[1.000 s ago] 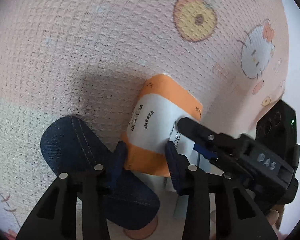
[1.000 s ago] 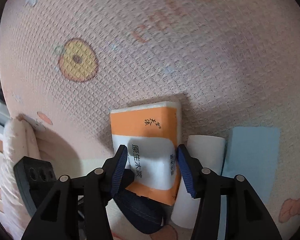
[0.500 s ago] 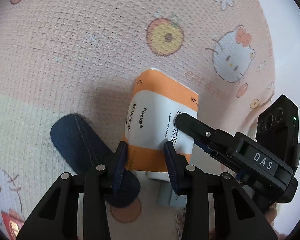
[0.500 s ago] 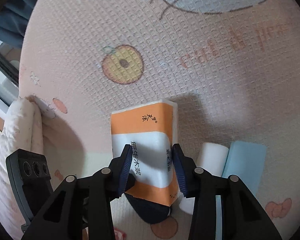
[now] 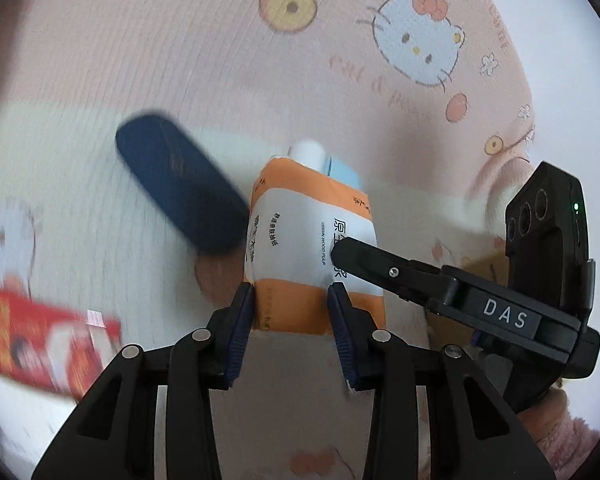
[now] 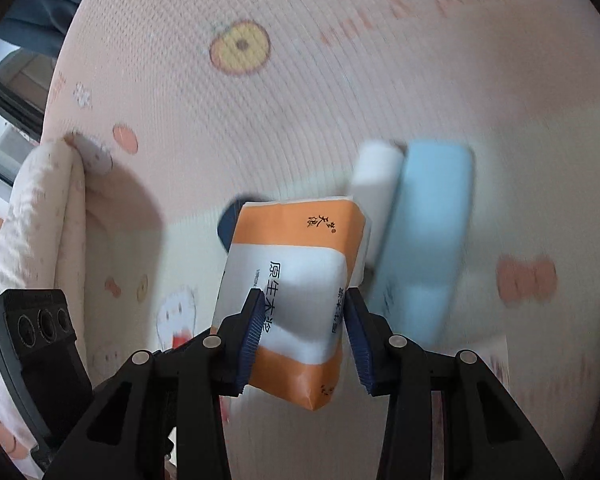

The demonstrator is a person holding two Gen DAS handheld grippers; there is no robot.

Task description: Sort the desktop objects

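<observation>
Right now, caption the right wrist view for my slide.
Both grippers, right and left, clamp an orange-and-white tissue pack above the pink cartoon mat, with white and blue items behind.

This looks like a home, maybe a bedroom. A soft pink cloth (image 5: 204, 60) with cartoon cats and oranges covers the top, and its rolled edge (image 6: 40, 216) is padded. Small home things lie on the cloth: a tissue pack (image 5: 300, 240) and a red box (image 5: 48, 344).

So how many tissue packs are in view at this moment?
1. The orange-and-white tissue pack is lifted off the mat, clamped by both the left gripper and the right gripper. Others could lie outside the frames.
</observation>
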